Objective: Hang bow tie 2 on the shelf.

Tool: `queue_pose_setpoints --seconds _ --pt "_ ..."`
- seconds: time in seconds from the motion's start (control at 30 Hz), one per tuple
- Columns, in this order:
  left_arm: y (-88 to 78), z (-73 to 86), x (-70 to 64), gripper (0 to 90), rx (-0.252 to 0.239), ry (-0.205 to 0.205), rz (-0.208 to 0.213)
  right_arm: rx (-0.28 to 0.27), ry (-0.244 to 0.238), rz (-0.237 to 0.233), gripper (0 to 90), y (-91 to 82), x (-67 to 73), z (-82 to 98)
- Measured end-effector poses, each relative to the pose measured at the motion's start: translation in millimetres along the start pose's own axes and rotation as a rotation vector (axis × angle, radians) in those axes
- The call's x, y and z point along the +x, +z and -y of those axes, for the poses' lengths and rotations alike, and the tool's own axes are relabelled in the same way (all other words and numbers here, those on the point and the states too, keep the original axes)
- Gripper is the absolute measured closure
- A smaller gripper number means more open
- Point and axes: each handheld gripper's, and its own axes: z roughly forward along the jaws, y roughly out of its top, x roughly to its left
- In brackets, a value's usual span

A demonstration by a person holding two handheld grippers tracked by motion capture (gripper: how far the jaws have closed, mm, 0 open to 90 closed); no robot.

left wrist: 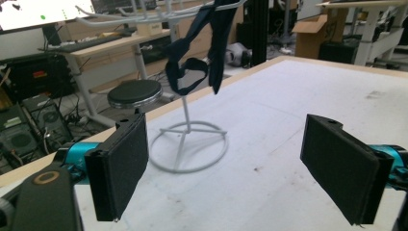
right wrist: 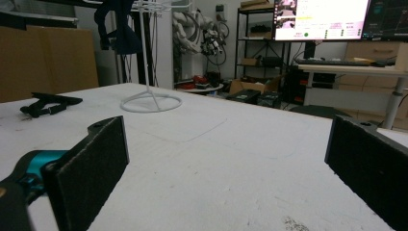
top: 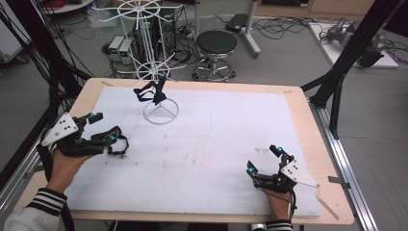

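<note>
Two hand-held grippers rest wide open over a white-covered wooden tabletop (top: 298,103), neither holding anything.

The left gripper (top: 101,126), near the left edge, has its black padded fingers (left wrist: 120,166) spread far apart and empty; in its own view they point toward the white wire stand with a ring base (top: 160,111) at the far side of the sheet. A dark fabric strap (top: 151,91) hangs from that stand, clear of the surface. A second black strap (top: 119,144) lies flat just beside the left gripper. The right gripper (top: 263,160), near the front right, also has its fingers (right wrist: 89,173) wide apart and empty. A black round stool (top: 216,43) stands on the floor beyond the tabletop.
</note>
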Motion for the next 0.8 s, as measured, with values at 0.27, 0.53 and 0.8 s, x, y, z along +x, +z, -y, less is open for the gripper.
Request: queue_pose_setpoints --seconds 0.27,0.53,0.8 --pt "1.2 -1.0 18.7 17.5 0.085 0.015 -0.014 -0.001 -0.001 0.0 0.6 0.0 0.2 0.0" --pt "4.6 0.6 30.0 17.5 0.152 0.028 -0.015 -0.002 -0.002 0.0 0.6 0.0 0.2 0.0" --pt "7.6 2.0 39.5 17.5 0.218 0.041 -0.004 0.0 -0.004 0.0 0.6 -0.2 0.2 -0.1"
